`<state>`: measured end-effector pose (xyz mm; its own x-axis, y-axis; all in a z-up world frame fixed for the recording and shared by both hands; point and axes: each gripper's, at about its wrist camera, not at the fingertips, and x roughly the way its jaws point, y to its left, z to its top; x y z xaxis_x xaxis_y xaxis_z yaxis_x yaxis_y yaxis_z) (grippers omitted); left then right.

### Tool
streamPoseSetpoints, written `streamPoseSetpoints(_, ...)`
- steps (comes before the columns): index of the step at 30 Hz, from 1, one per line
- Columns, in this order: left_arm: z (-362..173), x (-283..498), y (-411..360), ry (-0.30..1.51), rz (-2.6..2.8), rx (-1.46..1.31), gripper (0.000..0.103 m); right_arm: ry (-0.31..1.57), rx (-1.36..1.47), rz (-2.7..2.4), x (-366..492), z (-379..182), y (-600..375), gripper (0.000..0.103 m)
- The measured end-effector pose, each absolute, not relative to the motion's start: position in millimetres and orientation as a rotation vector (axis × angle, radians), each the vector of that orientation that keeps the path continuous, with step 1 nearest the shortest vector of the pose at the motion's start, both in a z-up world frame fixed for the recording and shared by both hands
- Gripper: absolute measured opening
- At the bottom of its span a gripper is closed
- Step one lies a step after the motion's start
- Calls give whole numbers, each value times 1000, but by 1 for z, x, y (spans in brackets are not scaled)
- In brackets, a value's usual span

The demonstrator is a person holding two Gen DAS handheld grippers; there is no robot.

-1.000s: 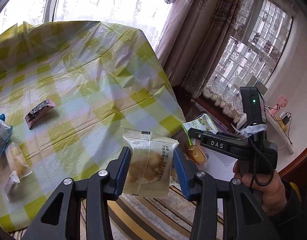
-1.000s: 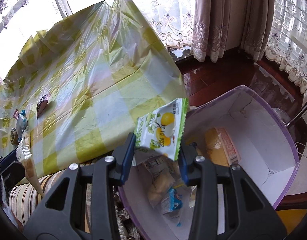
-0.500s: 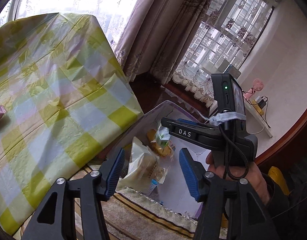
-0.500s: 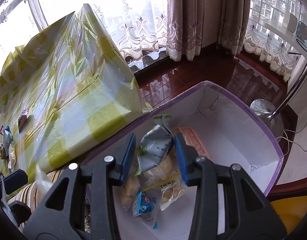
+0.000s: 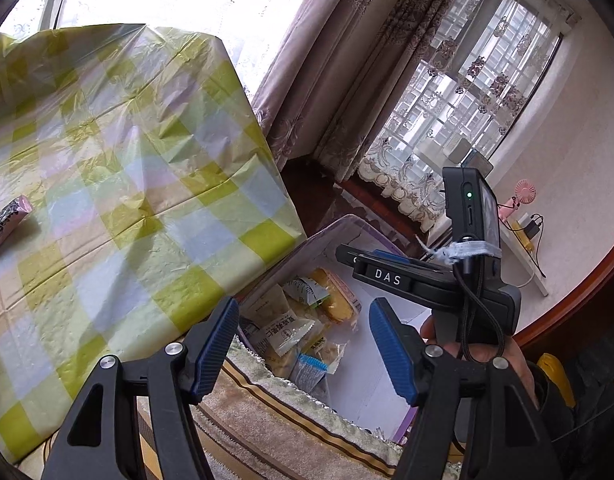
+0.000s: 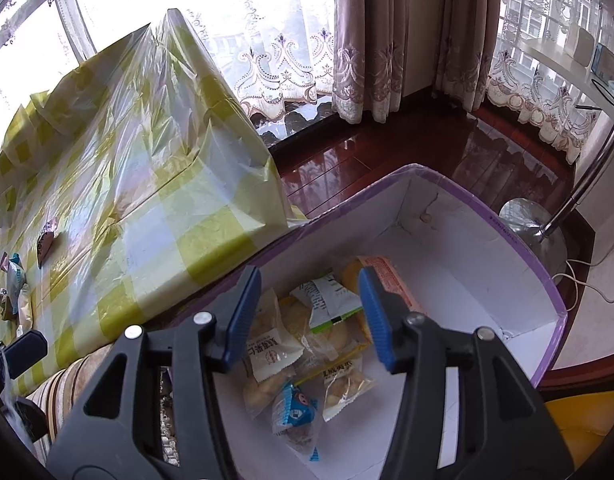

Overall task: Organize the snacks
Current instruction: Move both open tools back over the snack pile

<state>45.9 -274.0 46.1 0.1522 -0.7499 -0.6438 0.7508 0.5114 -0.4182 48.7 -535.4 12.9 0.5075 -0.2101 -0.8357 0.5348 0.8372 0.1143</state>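
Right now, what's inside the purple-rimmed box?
The box holds a pile of wrapped snacks: a green-and-white packet, clear pastry packs, a blue-wrapped one and an orange pack. Anything beneath the pile is covered.

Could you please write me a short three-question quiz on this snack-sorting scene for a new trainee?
1. True or false: the left tool grips a snack packet.
2. Where does the green-and-white packet lie? A) on the tablecloth B) in the purple-rimmed box C) on the floor
3. Fill in: the pink-ended dark packet rests on the checked ____.

Key:
1. False. Both tools' jaws have just been opening, and nothing sits between them; the right tool hangs above the box.
2. B
3. tablecloth
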Motion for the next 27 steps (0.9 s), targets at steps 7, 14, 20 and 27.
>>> streamPoseSetpoints(7,47,50,-266,909,-1056,-9,69,954,446,-406,50,13,-535,57)
streamPoseSetpoints(14,49,55,-254,896,-1029,-27,69,1003,604,-285,53,6,-529,57)
streamPoseSetpoints(20,50,63,-236,880,-985,-49,69,1033,675,-211,58,7,-519,57)
streamPoseSetpoints(27,49,75,-204,866,-922,-87,68,1046,653,-181,70,11,-501,57)
